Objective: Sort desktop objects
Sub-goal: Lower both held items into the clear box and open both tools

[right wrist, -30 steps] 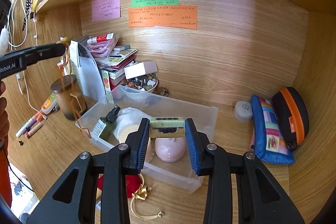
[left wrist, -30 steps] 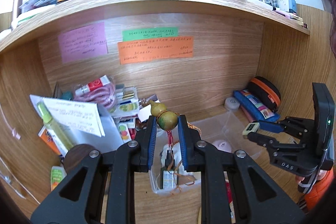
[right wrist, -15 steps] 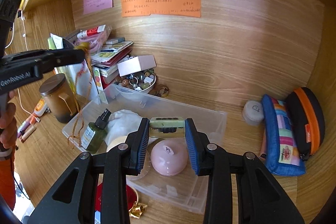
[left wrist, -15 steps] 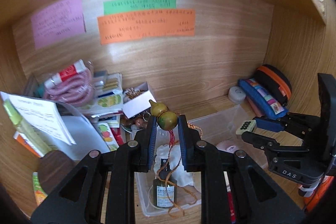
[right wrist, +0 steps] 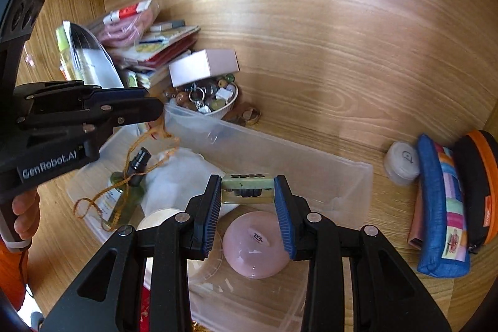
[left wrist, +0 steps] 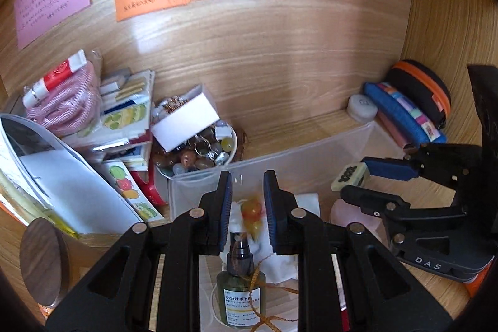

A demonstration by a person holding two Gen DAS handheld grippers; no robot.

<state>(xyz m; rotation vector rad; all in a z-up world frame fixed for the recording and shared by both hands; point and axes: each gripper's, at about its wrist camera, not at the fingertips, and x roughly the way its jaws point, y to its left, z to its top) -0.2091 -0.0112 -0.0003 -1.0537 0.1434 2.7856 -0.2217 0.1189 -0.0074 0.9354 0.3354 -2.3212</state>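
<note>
My left gripper (left wrist: 248, 185) hangs over the left end of the clear plastic bin (left wrist: 292, 154). Its jaws stand apart, and a small gourd charm (left wrist: 251, 212) is blurred below them, its orange cord (right wrist: 124, 176) trailing over a green pump bottle (left wrist: 241, 288) in the bin. My right gripper (right wrist: 248, 192) is shut on a green stone seal (right wrist: 247, 188) above a pink round jar (right wrist: 256, 245) in the bin. The right gripper also shows in the left wrist view (left wrist: 358, 176).
A bowl of beads and rings (left wrist: 199, 151) with a white box (left wrist: 186, 120) on it stands behind the bin. Books and papers (left wrist: 93, 145) pile at the left. Pencil cases (right wrist: 448, 201) and a white round case (right wrist: 401, 162) lie at the right. A wooden-lidded jar (left wrist: 43, 260) stands near left.
The left gripper opened and the gourd charm dropped out of its jaws toward the bin. Both grippers moved forward and lower over the bin. The right gripper kept hold of the seal.
</note>
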